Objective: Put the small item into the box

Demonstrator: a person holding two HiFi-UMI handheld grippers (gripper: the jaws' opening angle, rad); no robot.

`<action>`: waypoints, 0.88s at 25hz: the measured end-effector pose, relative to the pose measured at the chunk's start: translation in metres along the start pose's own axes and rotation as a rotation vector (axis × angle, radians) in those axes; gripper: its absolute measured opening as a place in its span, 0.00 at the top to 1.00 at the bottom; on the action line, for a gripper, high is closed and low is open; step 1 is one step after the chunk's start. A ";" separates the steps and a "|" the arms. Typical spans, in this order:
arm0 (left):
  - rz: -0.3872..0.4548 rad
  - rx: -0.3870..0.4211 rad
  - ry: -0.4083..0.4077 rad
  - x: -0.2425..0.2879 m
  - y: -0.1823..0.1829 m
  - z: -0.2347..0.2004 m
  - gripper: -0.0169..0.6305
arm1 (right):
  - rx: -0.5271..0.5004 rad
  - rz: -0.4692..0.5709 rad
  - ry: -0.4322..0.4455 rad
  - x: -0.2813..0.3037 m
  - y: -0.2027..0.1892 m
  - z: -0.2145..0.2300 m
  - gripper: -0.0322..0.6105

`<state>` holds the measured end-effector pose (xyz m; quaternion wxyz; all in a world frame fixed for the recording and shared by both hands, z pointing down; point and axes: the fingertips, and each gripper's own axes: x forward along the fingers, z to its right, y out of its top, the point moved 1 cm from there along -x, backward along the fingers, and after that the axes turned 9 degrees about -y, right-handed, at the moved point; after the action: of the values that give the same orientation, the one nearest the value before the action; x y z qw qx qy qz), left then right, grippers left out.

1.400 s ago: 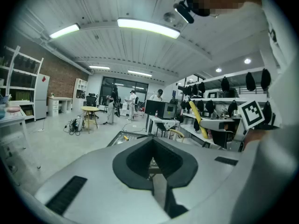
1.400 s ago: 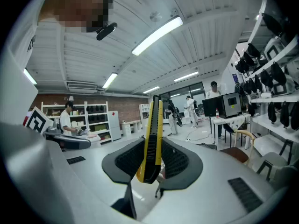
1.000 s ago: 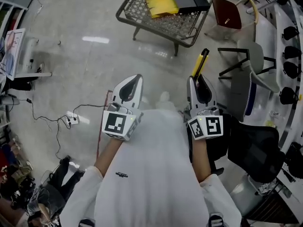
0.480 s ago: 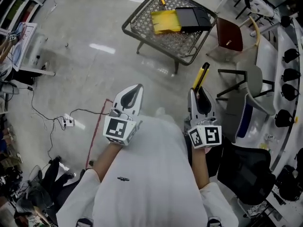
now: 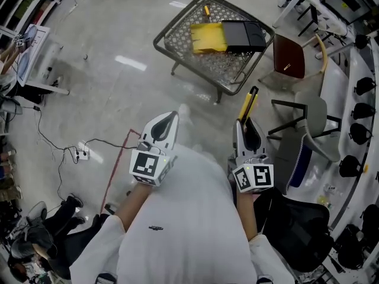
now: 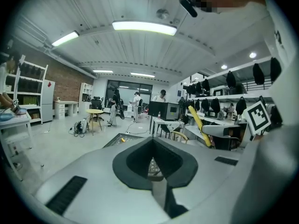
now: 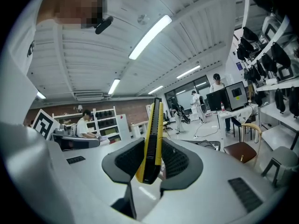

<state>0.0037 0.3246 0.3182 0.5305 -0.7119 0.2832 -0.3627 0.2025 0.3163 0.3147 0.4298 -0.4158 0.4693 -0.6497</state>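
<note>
My right gripper (image 5: 244,123) is shut on a yellow and black utility knife (image 5: 248,103), which sticks out forward past the jaws. In the right gripper view the knife (image 7: 152,139) stands on edge between the black pads of the right gripper (image 7: 153,160). My left gripper (image 5: 167,117) is held at the same height with its jaws together and nothing in them, and it shows the same way in its own view as the left gripper (image 6: 153,164). Ahead stands a wire mesh table (image 5: 177,34) bearing a black box (image 5: 243,35) with a yellow flap (image 5: 208,38).
A small orange item (image 5: 206,10) lies on the mesh table's far side. A red-brown chair (image 5: 290,58) and a grey chair (image 5: 314,123) stand to the right, a black office chair (image 5: 302,229) behind. Cables and a power strip (image 5: 80,154) lie on the floor at left.
The view has shifted so that the mesh table and box show more fully and lower in frame. Both grippers keep their pose, and the knife stays in the right one.
</note>
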 end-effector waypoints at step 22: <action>0.005 -0.026 -0.093 0.157 0.076 -0.137 0.97 | 0.016 -0.030 -0.050 0.202 0.043 0.015 0.79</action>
<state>-0.0191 0.1048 0.3032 0.5346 -0.7342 0.2648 -0.3240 0.1665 0.1124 0.3036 0.4349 -0.4354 0.4469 -0.6492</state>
